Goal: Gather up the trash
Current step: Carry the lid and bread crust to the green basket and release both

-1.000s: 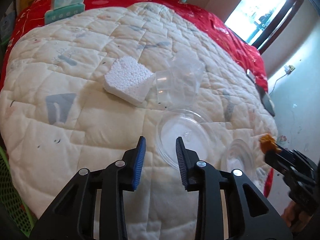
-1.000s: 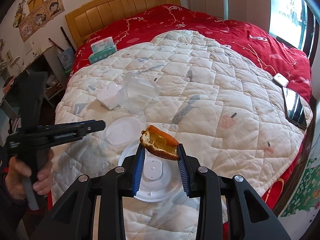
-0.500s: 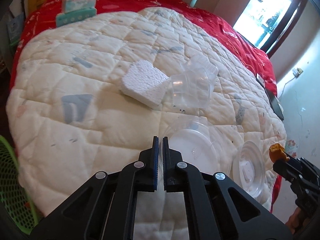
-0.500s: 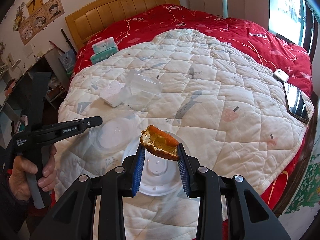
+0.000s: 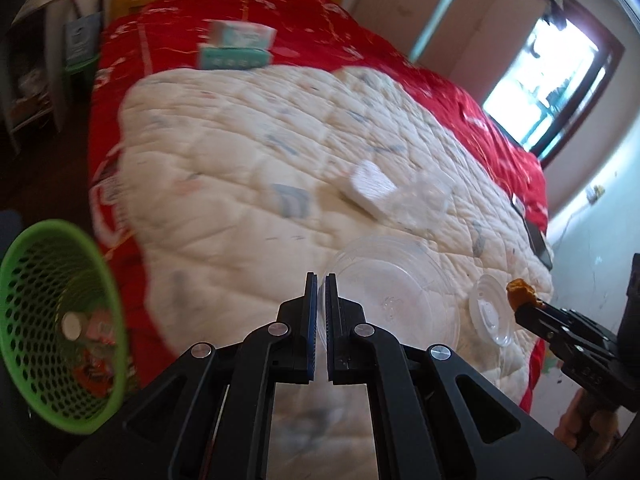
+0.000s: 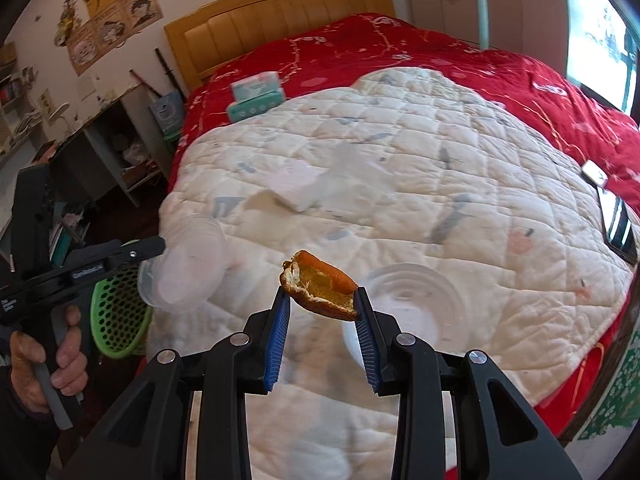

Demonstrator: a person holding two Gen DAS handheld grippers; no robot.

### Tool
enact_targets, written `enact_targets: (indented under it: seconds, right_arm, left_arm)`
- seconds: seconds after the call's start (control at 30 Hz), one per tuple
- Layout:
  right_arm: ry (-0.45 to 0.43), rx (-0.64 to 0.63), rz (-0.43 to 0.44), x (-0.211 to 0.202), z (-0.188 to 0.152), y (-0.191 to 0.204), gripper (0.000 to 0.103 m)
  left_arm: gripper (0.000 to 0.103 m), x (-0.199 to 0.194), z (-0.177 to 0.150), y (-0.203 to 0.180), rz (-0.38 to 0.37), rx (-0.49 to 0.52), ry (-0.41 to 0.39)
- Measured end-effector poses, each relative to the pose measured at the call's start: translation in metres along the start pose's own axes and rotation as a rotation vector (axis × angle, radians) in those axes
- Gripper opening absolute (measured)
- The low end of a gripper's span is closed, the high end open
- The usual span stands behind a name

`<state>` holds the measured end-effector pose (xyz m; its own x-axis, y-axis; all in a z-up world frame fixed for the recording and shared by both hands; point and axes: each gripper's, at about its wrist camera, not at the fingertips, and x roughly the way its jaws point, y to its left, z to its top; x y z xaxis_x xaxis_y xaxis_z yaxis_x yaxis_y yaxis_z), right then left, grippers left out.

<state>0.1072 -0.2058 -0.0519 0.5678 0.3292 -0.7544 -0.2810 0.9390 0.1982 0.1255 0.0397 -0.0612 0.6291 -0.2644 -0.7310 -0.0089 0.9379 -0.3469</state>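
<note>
My left gripper [image 5: 319,280] is shut on the rim of a clear plastic bowl [image 5: 394,296] and holds it lifted off the white quilt [image 5: 248,184]; the bowl also shows in the right wrist view [image 6: 188,260]. My right gripper [image 6: 320,300] is shut on an orange peel [image 6: 318,286], held above the quilt; the peel shows at the right of the left wrist view [image 5: 520,292]. A clear plastic lid [image 6: 416,304] lies on the quilt under the peel. A white foam block [image 5: 372,188] and a clear box [image 5: 424,200] lie farther back.
A green mesh bin [image 5: 60,320] with some trash in it stands on the floor left of the bed. A teal tissue box [image 5: 236,50] sits on the red bedspread near the headboard. Phones [image 6: 616,216] lie at the bed's right edge. A shelf [image 6: 116,152] stands left.
My left gripper closed on the clear bowl's rim, lifted it and swung left, bringing the green bin into view. My right gripper kept holding the peel and barely moved.
</note>
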Motion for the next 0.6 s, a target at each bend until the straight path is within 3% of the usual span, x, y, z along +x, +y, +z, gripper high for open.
enact_targets:
  seconds: [0.33,0.6]
  right_arm:
    - [0.012,-0.094,0.081,0.011,0.007,0.065,0.032]
    - [0.030,-0.166,0.136,0.024,0.014,0.113,0.032]
  left_arm:
    - [0.002,-0.070,-0.014,0.083,0.128,-0.099,-0.110]
    - [0.002,-0.096,-0.025,0.145,0.229,-0.196,-0.140]
